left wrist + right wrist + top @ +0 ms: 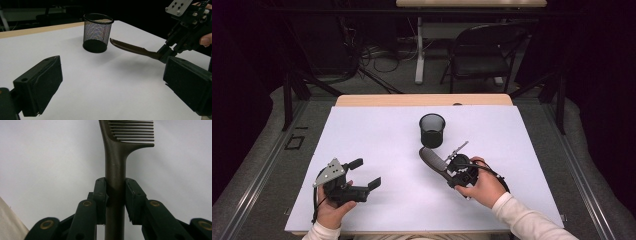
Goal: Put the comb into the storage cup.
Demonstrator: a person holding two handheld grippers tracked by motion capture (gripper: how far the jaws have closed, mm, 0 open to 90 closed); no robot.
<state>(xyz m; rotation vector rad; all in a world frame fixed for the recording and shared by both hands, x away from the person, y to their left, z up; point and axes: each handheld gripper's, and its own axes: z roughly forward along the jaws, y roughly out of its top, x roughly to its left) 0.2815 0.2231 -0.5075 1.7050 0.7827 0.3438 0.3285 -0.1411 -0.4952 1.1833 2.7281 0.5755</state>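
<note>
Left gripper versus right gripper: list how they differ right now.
The left gripper has its jaws spread wide with nothing between them; the right gripper is shut on the handle of a dark comb. The left gripper rests low near the white table cover, while the right gripper holds the comb above it, pointing towards the mesh cup. Both are black and hand-held.

Comb held over the desk near a mesh cup

Right hand-held gripper point(451, 165) clamps a dark comb point(432, 159), at 6 o'clock just below the mesh cup point(432, 130); left hand-held gripper point(366, 173) gapes at 8 o'clock on the desk point(377, 135).
</note>
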